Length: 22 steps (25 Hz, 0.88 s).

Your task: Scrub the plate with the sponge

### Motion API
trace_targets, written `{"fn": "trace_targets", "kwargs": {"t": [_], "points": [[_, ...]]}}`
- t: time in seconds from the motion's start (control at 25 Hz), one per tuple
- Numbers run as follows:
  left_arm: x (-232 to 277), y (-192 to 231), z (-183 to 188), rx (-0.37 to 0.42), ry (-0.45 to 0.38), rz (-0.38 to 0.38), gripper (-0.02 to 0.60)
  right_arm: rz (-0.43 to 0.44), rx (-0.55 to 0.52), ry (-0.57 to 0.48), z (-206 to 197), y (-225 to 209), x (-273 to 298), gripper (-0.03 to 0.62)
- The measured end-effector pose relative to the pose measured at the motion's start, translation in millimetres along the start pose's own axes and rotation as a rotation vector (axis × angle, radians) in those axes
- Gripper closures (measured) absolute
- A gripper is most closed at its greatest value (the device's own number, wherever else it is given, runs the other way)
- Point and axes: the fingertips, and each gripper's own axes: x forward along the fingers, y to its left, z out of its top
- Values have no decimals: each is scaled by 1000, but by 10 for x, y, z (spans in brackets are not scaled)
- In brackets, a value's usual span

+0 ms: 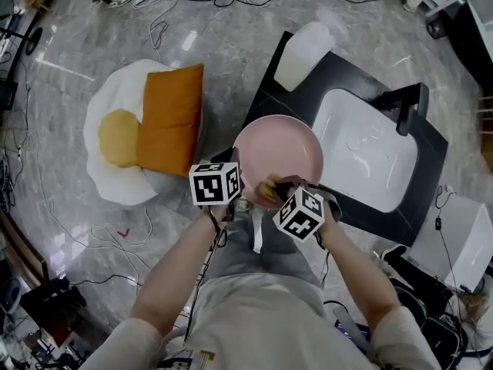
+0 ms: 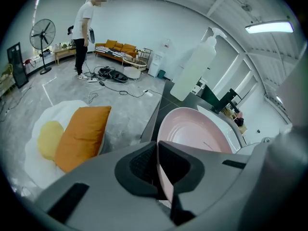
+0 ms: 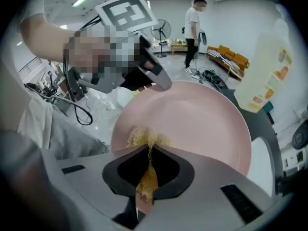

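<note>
My left tongs (image 2: 159,173) pinch the rim of the round pink plate (image 2: 192,129), which looks hard and slippery, and my right tongs (image 3: 147,177) squeeze the soft yellow sponge (image 3: 144,139).

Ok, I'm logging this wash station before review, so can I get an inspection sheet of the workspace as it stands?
Surface: black counter with a white sink and black tap.
Job's things: pink plate held up by its rim; yellow sponge pressed on its inner face.
Clutter: pump bottle on the counter.
Grippers: left tongs shut on the plate's rim; right tongs shut on the sponge.
Cables: loose cables lying on the floor.
Surroundings: grey marble floor, egg-shaped cushion with orange pillow, a standing person, fan, sofa.
</note>
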Motion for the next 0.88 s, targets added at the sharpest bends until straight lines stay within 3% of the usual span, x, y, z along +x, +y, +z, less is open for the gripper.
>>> {"fn": "trace_targets", "kwargs": {"t": [0.2, 0.48, 0.64, 0.88], "points": [[-37, 22, -30, 24, 17, -11, 555, 24, -66, -66, 426, 26, 199, 545], [-42, 16, -67, 36, 29, -21, 555, -13, -175, -81, 774, -382, 296, 542], [-47, 30, -69, 28, 24, -22, 555, -55, -159, -61, 808, -722, 267, 542], [-41, 58, -29, 9, 14, -14, 555, -202, -121, 15, 547, -1259, 82, 543]]}}
